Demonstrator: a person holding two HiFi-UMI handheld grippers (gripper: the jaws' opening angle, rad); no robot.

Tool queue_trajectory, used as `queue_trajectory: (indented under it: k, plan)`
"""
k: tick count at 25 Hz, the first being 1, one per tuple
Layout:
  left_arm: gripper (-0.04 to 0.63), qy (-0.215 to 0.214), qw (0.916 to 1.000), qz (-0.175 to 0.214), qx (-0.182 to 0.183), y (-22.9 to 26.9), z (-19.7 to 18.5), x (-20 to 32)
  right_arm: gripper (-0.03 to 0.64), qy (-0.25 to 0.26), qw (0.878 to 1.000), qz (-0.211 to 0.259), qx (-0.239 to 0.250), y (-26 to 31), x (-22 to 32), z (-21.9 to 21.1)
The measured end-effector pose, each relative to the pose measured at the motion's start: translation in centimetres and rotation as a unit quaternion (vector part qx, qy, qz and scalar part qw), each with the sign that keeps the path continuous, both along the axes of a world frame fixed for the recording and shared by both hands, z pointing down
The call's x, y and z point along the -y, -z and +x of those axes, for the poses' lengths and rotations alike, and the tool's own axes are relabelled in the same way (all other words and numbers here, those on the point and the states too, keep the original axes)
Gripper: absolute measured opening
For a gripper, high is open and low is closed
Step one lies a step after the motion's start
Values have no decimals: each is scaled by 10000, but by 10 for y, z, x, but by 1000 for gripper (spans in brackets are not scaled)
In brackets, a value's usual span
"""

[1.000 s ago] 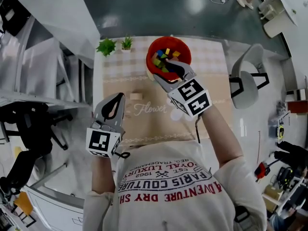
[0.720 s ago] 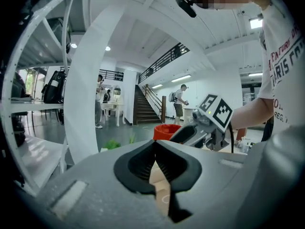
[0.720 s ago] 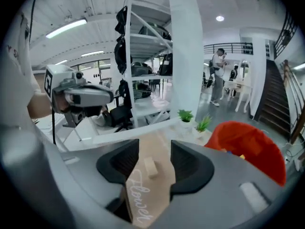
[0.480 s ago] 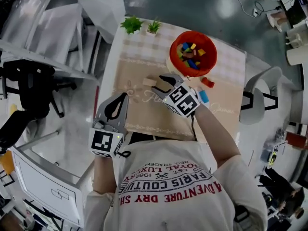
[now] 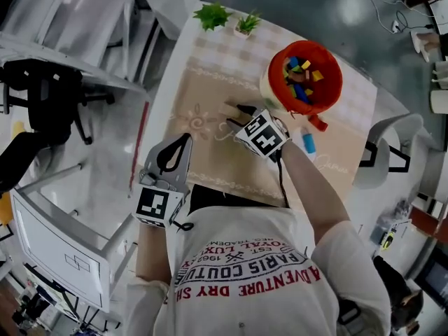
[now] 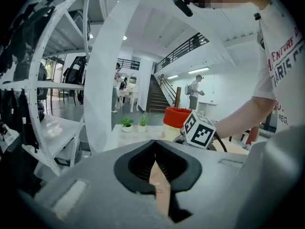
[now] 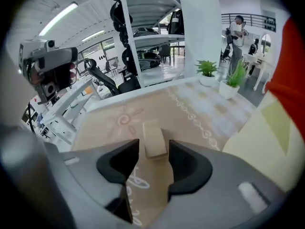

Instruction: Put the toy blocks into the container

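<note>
The right claw [image 7: 154, 143] points down at the counter [image 5: 210, 75] with its jaws well apart. A beige block [image 7: 154, 136] lies flat on the patterned cloth between the jaw tips. The pads flank it closely but do not look to be pressing on it. In the head view this claw [image 5: 236, 115] sits near the middle of the cloth, just left of the red container [image 5: 334, 82].

The container stands on the counter's far right part and holds a heap of coloured blocks. A red block [image 5: 318, 123] lies on the cloth just beside its base, and a blue block [image 5: 308, 143] lies a little nearer the person.

The left claw [image 6: 153, 144] has its jaw tips together with nothing between them. It [image 5: 183, 140] hangs by the counter's near left edge, well apart from the blocks.

Two small potted plants [image 5: 212, 14] stand at the far left corner
</note>
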State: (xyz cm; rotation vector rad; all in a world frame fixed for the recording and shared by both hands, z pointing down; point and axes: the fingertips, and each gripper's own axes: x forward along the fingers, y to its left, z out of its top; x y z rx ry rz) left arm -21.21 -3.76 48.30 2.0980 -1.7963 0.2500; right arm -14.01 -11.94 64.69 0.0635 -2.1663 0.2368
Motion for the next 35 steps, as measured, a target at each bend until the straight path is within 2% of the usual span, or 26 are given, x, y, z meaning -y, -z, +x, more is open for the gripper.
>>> queue_trajectory:
  k: [7, 10, 16, 20, 28, 31, 35]
  plan:
    - [5, 48, 9999, -83, -49, -12, 3, -5, 152, 53, 10000, 4, 39, -1, -2, -1]
    - [5, 59, 10000, -38, -26, -7, 3, -5, 149, -153, 9996, 127, 177, 11, 1, 0]
    - [5, -45, 9999, 140, 35, 14, 11, 3, 147, -397, 9959, 554, 599, 63, 9, 8]
    - [5, -219, 9990, 391, 45, 40, 24, 20, 149, -750, 9920, 662, 776, 103, 23, 24]
    - [5, -932, 9908, 947, 239, 80, 68, 57, 149, -1645, 9714, 1103, 1309, 190, 66, 73]
    - [5, -1210, 9860, 1125, 220, 95, 85, 70, 149, -2056, 9598, 1379, 1322, 208, 89, 100]
    - [5, -1559, 9795, 1257, 222, 105, 102, 84, 149, -2553, 9476, 1527, 1162, 208, 114, 133]
